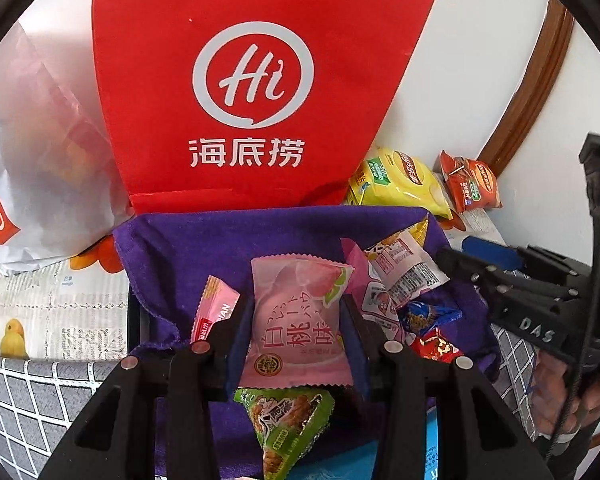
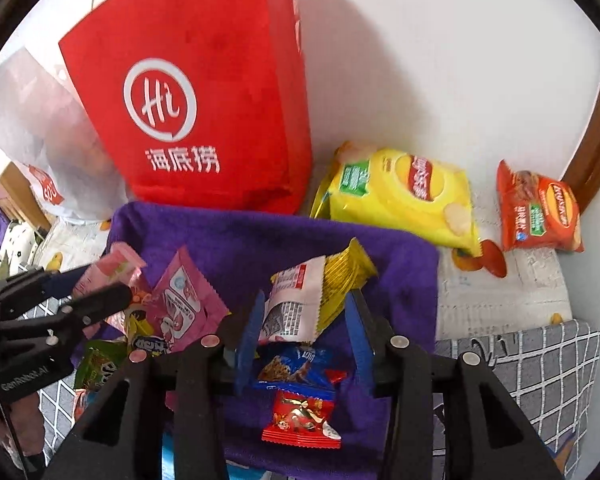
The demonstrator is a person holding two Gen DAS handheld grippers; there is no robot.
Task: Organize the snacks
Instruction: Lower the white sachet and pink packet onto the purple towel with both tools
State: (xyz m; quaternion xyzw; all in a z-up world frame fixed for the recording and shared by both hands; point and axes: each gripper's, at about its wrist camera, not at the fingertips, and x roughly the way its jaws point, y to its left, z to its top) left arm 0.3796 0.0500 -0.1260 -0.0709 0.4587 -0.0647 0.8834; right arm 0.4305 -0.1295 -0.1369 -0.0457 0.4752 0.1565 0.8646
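Upright, pink packet [image 1: 296, 320] in left claw [image 1: 296, 344], seemingly pinched lengthwise

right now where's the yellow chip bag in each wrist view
Left wrist view: the yellow chip bag lies at right of centre, just right of the red paper bag's lower corner.
Right wrist view: the bag sits right of centre, beyond the purple cloth.
Shared landmark: the red paper bag, standing left of it in both.
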